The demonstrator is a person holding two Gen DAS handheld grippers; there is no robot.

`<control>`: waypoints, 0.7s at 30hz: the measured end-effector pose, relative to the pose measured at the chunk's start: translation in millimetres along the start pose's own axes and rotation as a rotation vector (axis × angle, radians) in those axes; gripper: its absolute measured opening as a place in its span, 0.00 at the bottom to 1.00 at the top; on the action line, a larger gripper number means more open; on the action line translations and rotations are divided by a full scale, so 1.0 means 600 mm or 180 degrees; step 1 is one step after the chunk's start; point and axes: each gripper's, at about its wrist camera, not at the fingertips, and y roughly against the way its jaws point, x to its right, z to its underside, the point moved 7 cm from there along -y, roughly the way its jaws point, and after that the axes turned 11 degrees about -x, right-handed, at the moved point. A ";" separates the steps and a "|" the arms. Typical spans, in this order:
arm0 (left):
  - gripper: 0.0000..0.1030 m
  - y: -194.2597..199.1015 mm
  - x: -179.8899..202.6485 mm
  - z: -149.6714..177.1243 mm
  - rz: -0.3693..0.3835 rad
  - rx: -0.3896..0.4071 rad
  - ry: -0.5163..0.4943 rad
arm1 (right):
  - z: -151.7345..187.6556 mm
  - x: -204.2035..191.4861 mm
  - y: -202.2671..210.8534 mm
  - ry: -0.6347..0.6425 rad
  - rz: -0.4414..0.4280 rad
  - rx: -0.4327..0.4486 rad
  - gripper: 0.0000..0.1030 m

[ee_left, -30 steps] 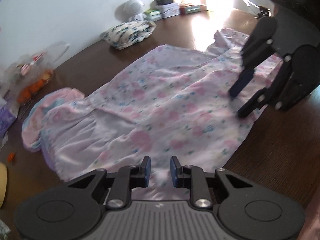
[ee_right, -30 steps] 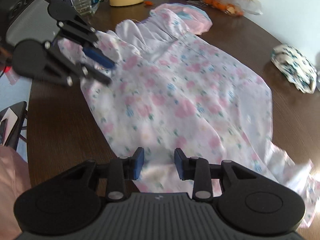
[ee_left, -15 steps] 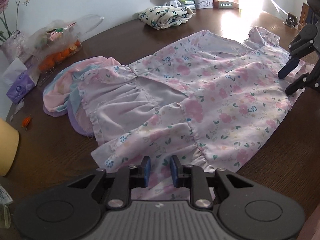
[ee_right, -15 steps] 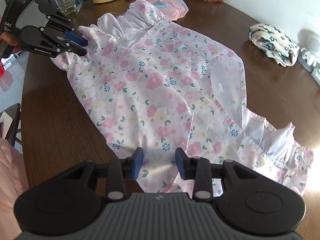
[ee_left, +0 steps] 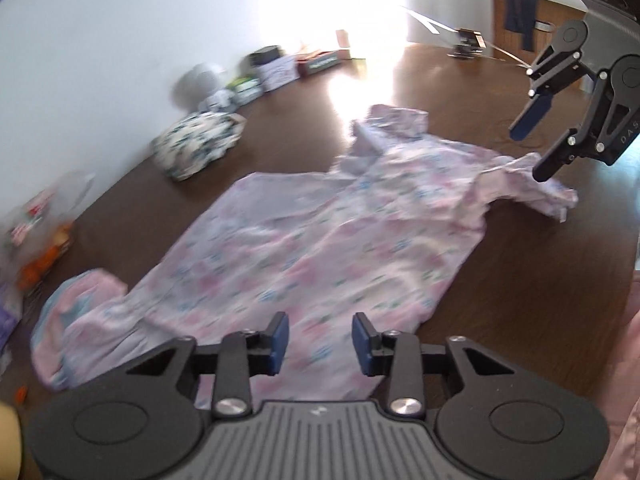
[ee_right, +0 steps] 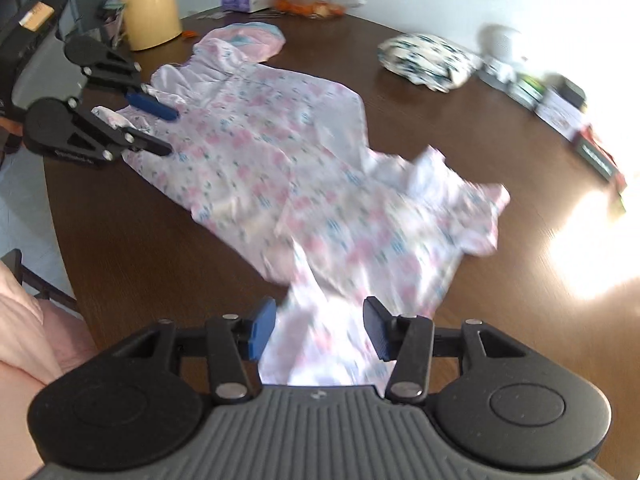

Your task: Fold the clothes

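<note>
Both sets of fingers just opened, letting go. Left gripper (ee_left: 318,338) now partly open over the near hem of the thin pink flowered dress (ee_left: 320,248), nothing pinched. Right gripper (ee_right: 320,330) open about halfway, cloth loose between, not squeezed. Dress lying spread on the dark brown wooden table (ee_left: 500,292), one side folded over. Probably first fold finished; next fold needs a fresh grab.

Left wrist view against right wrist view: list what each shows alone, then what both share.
Left wrist only: a dark cupboard at the back, and the right gripper seen from outside. Right wrist only: a yellow jug and the left gripper from outside. Both: the floral dress on the brown table, a folded patterned cloth, a bag of oranges, both grippers open.
</note>
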 end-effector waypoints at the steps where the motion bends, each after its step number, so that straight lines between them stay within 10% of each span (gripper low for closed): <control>1: 0.29 -0.008 0.016 -0.010 0.0040 -0.0004 -0.0048 | 0.014 0.006 0.004 -0.0032 0.0014 0.0005 0.48; 12: 0.27 -0.029 0.149 -0.099 0.0180 0.0054 -0.0657 | 0.111 0.038 -0.020 0.0156 0.0060 -0.0243 0.53; 21: 0.41 -0.025 0.249 -0.128 -0.0504 0.0237 -0.1822 | 0.095 -0.013 -0.021 0.1032 0.0123 -0.0174 0.68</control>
